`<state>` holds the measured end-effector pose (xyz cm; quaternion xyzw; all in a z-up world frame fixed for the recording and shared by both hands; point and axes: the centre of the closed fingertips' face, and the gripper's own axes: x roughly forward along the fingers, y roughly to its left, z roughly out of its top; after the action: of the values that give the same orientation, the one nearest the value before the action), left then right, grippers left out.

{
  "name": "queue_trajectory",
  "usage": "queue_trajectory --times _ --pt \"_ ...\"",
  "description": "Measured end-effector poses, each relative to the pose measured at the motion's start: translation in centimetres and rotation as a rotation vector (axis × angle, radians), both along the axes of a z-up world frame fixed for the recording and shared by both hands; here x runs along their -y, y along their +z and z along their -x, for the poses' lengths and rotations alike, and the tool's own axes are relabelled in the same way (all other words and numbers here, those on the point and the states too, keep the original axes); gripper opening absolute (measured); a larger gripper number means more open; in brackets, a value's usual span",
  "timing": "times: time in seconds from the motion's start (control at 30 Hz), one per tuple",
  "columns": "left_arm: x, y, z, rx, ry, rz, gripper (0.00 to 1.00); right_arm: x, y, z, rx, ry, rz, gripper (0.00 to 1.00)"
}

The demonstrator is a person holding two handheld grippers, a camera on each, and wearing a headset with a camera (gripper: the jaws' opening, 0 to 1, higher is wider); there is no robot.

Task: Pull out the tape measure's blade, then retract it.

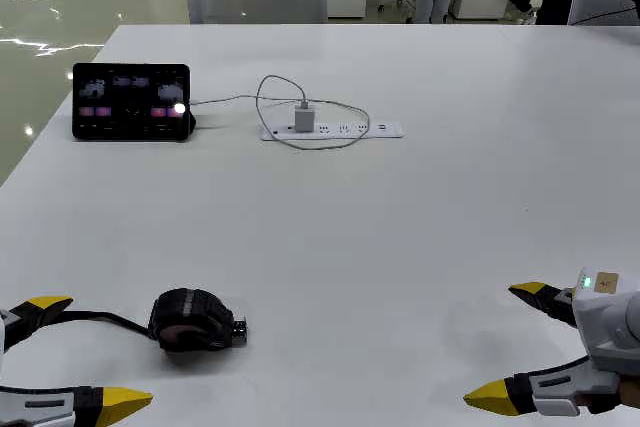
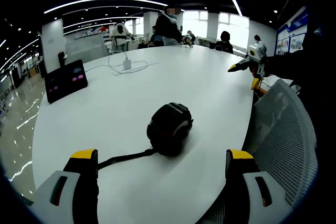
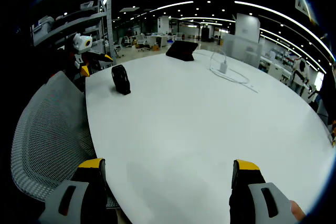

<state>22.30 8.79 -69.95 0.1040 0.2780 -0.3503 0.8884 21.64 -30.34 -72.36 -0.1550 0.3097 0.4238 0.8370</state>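
A black tape measure [image 1: 193,320] lies on the white table [image 1: 400,227] near its front left, with a black wrist strap trailing left from it. My left gripper [image 1: 95,352] is open just left of it, its yellow-tipped jaws either side of the strap. From the left gripper view the tape measure [image 2: 169,128] rests a short way ahead of the open left gripper [image 2: 163,161]. My right gripper [image 1: 515,345] hovers open at the front right, far from the case. In the right gripper view the tape measure [image 3: 121,79] is small at the far left and the right gripper [image 3: 167,174] holds nothing.
At the back left a dark tablet [image 1: 131,101] stands upright. A white power strip [image 1: 335,130] with a plugged charger and looped cable lies at the back centre. A mesh office chair [image 3: 47,140] sits at the table's near edge. People stand beyond the far end.
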Motion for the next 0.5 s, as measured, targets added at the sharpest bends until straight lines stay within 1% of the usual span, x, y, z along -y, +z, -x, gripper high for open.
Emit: queue_trajectory --times 0.07,0.4,0.47,0.5 --pt "-0.05 -0.03 0.03 0.002 -0.004 -0.010 0.99 -0.01 -0.07 0.07 -0.003 -0.001 0.001 0.99" --pt "-0.34 0.17 -0.21 0.000 -0.004 -0.010 0.99 -0.09 -0.09 0.20 -0.012 -0.005 -0.005 0.99" --pt "-0.40 0.20 -0.32 0.006 -0.005 -0.015 0.99 -0.20 0.04 0.15 0.001 0.004 -0.008 0.99" --pt "-0.56 0.19 -0.47 0.014 -0.005 -0.031 0.98 -0.18 0.12 0.07 0.007 0.001 -0.008 0.99"
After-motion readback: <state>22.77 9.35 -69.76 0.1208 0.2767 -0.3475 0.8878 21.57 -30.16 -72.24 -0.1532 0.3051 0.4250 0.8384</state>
